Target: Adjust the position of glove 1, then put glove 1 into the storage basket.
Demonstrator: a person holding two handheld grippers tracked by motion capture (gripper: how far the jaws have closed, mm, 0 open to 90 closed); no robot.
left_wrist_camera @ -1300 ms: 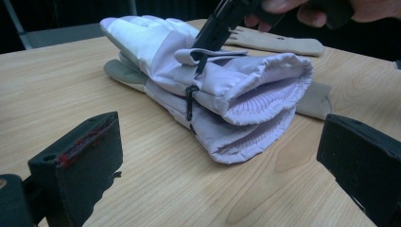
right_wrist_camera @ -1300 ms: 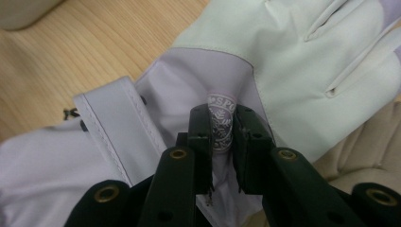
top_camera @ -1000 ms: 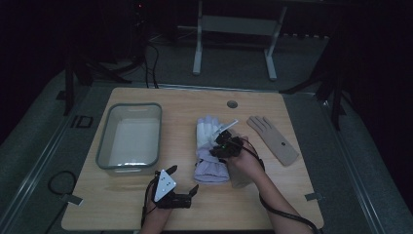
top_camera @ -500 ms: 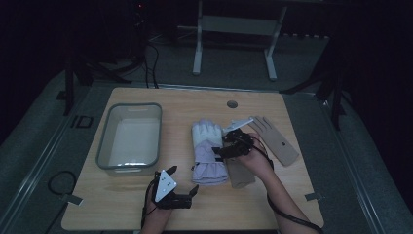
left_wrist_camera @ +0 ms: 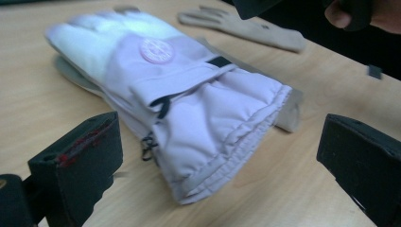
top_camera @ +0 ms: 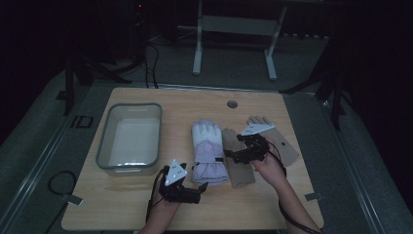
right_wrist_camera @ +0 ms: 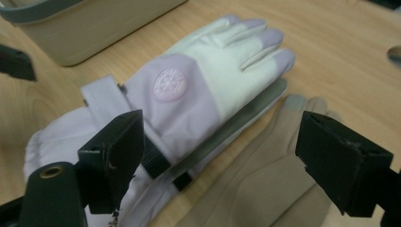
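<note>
A lilac and white ski glove (top_camera: 208,152) lies palm down mid-table, its cuff toward me. A tan glove (top_camera: 237,163) lies right beside it, and a second tan glove (top_camera: 275,139) lies farther right. My left gripper (top_camera: 196,188) stands open just short of the lilac glove's cuff (left_wrist_camera: 222,142), not touching it. My right gripper (top_camera: 234,156) hovers over the nearer tan glove (right_wrist_camera: 265,184). Its jaws have just been opening and now stand open, pressing on nothing. A grey-palmed layer (right_wrist_camera: 236,125) shows under the lilac glove (right_wrist_camera: 189,90).
A clear plastic bin (top_camera: 108,141) stands on the left of the wooden table (top_camera: 292,204), and its wall (right_wrist_camera: 94,23) shows in the right gripper view. A round hole (top_camera: 232,104) sits near the table's far edge. A metal stand's legs (top_camera: 197,48) rise beyond the table.
My right gripper has moved right, off the lilac glove, and its jaws have opened. A tan glove now lies bare beside the lilac one. My left gripper has risen slightly.
</note>
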